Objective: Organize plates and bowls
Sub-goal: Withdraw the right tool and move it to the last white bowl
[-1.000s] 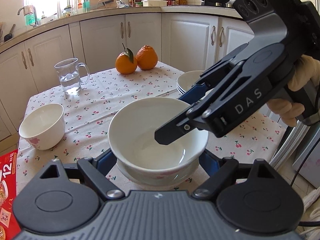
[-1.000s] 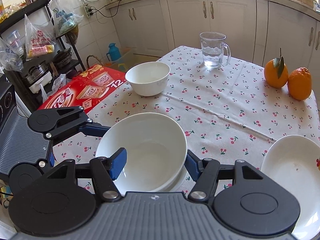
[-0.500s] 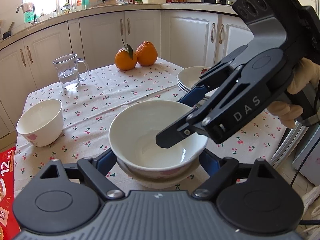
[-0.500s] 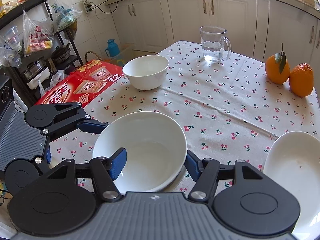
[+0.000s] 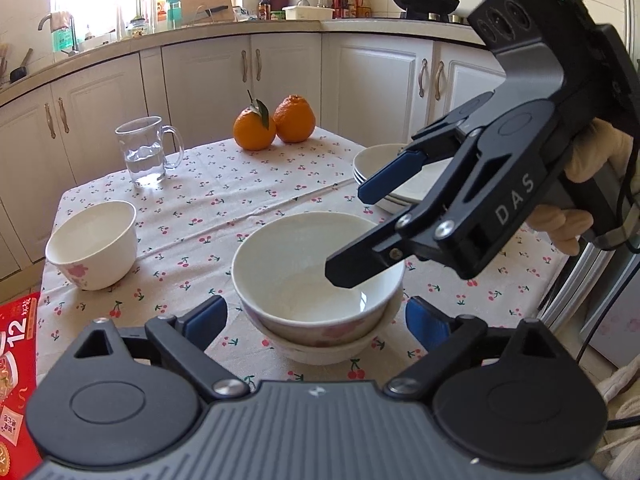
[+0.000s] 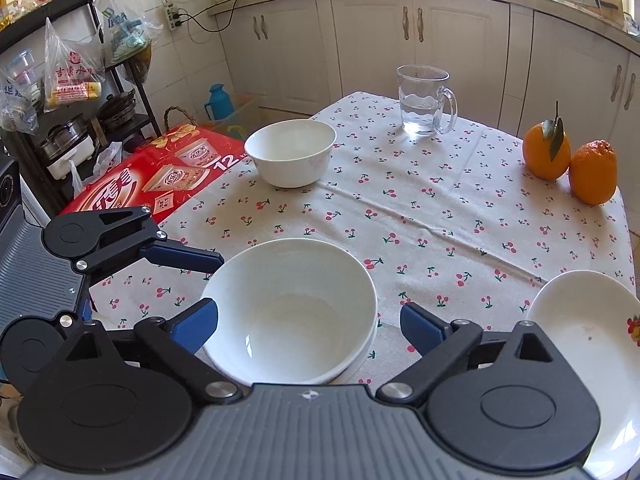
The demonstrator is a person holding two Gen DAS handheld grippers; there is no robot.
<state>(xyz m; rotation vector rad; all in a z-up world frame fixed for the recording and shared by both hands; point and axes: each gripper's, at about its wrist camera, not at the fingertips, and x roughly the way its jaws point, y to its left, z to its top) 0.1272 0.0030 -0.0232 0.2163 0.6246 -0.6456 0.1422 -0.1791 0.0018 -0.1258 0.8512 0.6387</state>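
Observation:
Two white bowls stand nested (image 5: pixel 316 280) on the cherry-print tablecloth (image 5: pixel 224 208); the stack also shows in the right wrist view (image 6: pixel 292 312). My left gripper (image 5: pixel 316 318) is open, its fingers on either side of the stack and apart from it. My right gripper (image 6: pixel 309 324) is open over the stack's near rim; in the left wrist view (image 5: pixel 352 236) it hovers above the bowls. A single white bowl (image 5: pixel 92 244) with a pink flower stands at the table's left; the right wrist view shows it (image 6: pixel 290 152). A stack of white plates (image 5: pixel 400 176) sits at right, also seen in the right wrist view (image 6: pixel 592 344).
A glass mug of water (image 5: pixel 146 156) and two oranges (image 5: pixel 274 126) stand at the far side of the table. A red printed box (image 6: pixel 152 180) lies off the table's edge. White kitchen cabinets (image 5: pixel 280 76) stand behind.
Both grippers have drawn back and risen from the nested bowls. The right gripper's fingers have lifted out of the top bowl, which stays in the lower one.

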